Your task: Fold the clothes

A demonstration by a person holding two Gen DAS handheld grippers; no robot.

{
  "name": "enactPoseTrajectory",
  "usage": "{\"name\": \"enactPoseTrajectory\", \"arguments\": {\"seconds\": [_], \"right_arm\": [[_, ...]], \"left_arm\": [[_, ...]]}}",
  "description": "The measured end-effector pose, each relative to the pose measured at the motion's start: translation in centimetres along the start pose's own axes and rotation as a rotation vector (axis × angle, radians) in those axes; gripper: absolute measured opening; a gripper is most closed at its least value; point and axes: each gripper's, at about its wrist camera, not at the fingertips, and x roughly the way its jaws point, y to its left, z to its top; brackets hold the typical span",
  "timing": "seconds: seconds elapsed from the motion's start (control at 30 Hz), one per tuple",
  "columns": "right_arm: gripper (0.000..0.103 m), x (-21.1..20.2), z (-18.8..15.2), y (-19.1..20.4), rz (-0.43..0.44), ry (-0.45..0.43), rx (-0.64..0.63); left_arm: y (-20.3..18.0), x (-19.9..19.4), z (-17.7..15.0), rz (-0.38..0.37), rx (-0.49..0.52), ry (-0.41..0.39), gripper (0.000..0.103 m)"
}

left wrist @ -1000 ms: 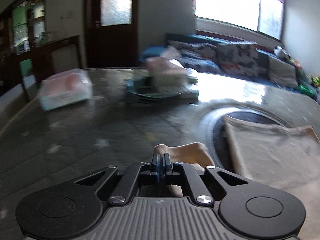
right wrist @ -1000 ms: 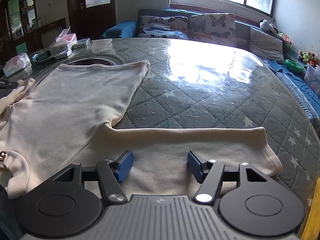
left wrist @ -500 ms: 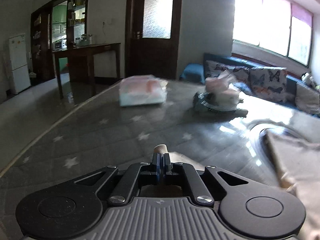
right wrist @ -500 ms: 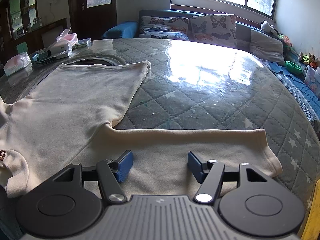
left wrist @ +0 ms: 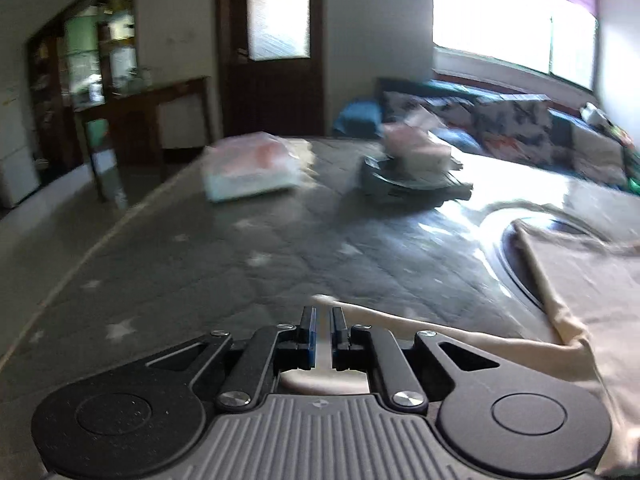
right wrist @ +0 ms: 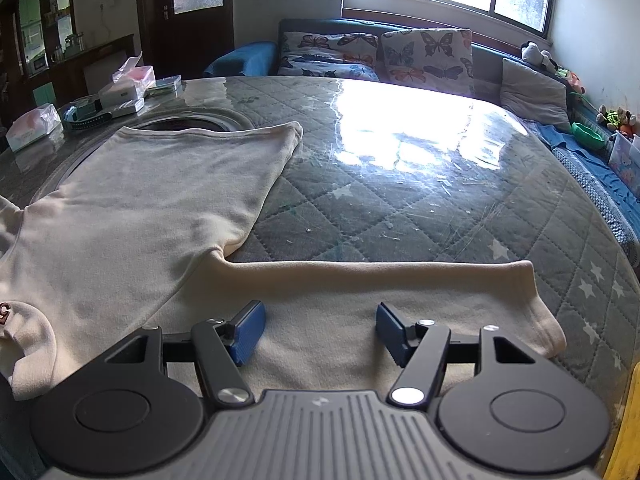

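Sweater (right wrist: 132,216), one, cream, lies flat on the quilted table (right wrist: 420,200), both sleeves spread. Risk: left sleeve (left wrist: 420,322) slips from its narrow nip and the stretch is lost (view blurred). Two grippers: left gripper (left wrist: 323,320) nearly closed, pinching that cuff; right gripper (right wrist: 320,326) spread wide over right sleeve (right wrist: 400,280), holding nothing.

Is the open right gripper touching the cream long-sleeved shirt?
Cannot tell: in the right wrist view, the right gripper hangs over the shirt sleeve; contact unclear.
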Motion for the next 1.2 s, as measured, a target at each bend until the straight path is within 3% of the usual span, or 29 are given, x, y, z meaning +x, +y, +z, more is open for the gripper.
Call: {"name": "enactPoseTrajectory", "arguments": {"seconds": [0.17,0.37,0.5,0.67,0.73,1.0,1.2], "right_arm": [[0.064,0.1,-0.1,0.0,0.001,-0.001,0.002],[0.065,0.1,-0.1,-0.1,0.001,-0.001,0.003],[0.066,0.1,-0.1,-0.1,0.001,-0.003,0.006],[0.066,0.1,-0.1,-0.2,0.001,-0.004,0.003],[0.066,0.1,-0.1,-0.1,0.001,-0.005,0.002],[0.066,0.1,-0.2,-0.1,-0.001,-0.012,0.007],[0.066,0.1,-0.2,0.0,-0.002,-0.016,0.007]], "left_arm": [[-1.4,3.2,0.2,-0.014,0.048,0.069,0.01],[-1.6,5.4,1.3,0.058,0.113,0.056,0.01],[-1.8,5.4,1.1,0.069,0.14,0.051,0.01],[-1.7,4.4,1.5,0.067,0.088,0.057,0.013],[-2.6,2.9,1.6,0.022,0.094,0.033,0.013],[-9.5,-1.7,0.6,-0.325,0.137,0.022,0.013],[-13.7,-1.0,-0.1,-0.418,0.165,0.031,0.013]]}}
